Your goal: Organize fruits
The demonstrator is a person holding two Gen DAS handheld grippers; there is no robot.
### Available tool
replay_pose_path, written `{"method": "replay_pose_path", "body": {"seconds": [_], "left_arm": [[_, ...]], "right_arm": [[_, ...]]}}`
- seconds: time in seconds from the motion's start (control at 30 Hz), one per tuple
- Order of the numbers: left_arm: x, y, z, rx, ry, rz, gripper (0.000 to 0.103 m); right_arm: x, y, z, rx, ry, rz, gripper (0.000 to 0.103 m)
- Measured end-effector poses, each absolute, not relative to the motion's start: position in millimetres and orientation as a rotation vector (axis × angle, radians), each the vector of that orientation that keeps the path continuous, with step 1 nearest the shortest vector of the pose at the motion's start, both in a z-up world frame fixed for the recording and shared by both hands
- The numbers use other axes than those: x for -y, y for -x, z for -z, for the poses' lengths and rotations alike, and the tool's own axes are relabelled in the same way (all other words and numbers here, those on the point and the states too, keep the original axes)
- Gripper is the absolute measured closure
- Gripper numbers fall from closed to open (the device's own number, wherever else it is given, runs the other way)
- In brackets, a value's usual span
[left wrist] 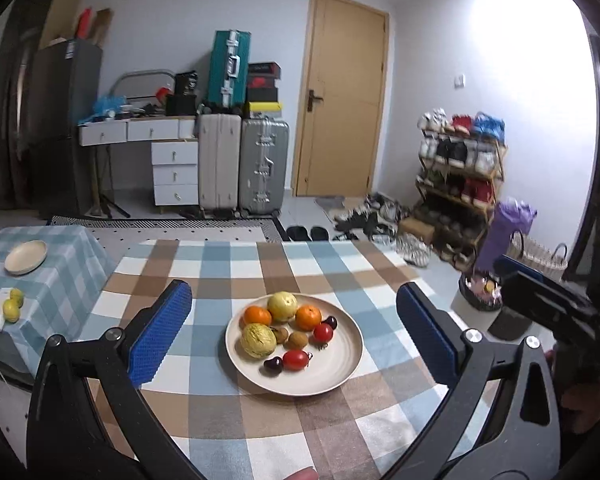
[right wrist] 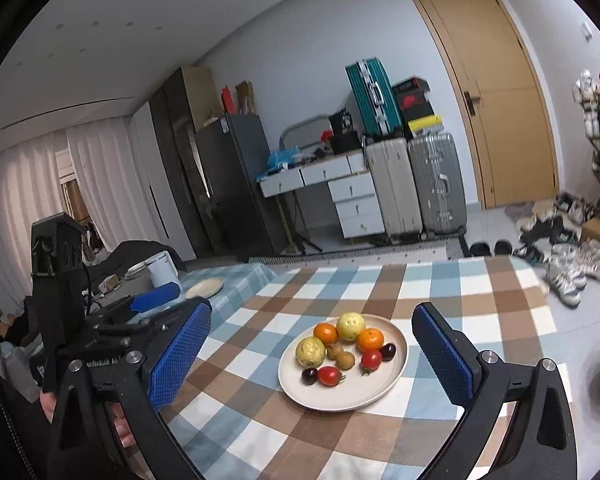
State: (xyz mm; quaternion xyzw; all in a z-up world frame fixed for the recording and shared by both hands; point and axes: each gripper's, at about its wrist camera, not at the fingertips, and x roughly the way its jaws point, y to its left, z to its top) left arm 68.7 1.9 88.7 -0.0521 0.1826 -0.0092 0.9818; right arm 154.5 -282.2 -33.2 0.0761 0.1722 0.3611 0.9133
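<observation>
The left gripper point(left wrist: 294, 334) stands with its jaws spread to full width; the blue pads point(left wrist: 160, 332) face each other and nothing lies between them or touches them. The right gripper point(right wrist: 312, 360) is likewise spread wide and empty.

Both grippers hang above the checked tablecloth point(left wrist: 204, 264), clear of its surface, and point toward the plate point(left wrist: 340, 376). In each wrist view the plate lies ahead of the fingertips and framed between the two fingers, apart from both pads.

Plate contents, all inside the rim:
- two oranges point(left wrist: 257, 316), far side;
- one pale yellow fruit point(left wrist: 282, 306) between the oranges;
- one wrinkled yellow-green fruit point(left wrist: 259, 340), left;
- small brown fruits point(left wrist: 297, 340), centre;
- two red tomatoes point(left wrist: 296, 360);
- two dark cherries point(left wrist: 273, 365).

A second, empty plate point(left wrist: 26, 257) rests on the side table, well apart to the left.
</observation>
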Motion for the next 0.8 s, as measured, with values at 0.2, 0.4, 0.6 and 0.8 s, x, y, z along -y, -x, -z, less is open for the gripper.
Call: {"method": "replay_pose_path", "body": {"seconds": [0.2,0.4,0.6,0.8], "left_arm": [[-14,-31,-106,-0.297,0.11,-0.021,0.001],[-23,4,-106,-0.197,0.078,-0.046,0.001],[-36,18,-88,-0.193,0.076,-0.078,0.001],[-47,17,-59,-0.201,0.088,-0.096,0.001]], "right_arm": [[278,-117,17,-0.236,-0.08,-0.706,0.0],[274,-91,18,-0.142,-0.044,-0.699,0.0],[273,-71,38,-0.075,0.01,-0.658,0.0],[273,-61,61,-0.054,0.047,-0.624,0.0]]}}
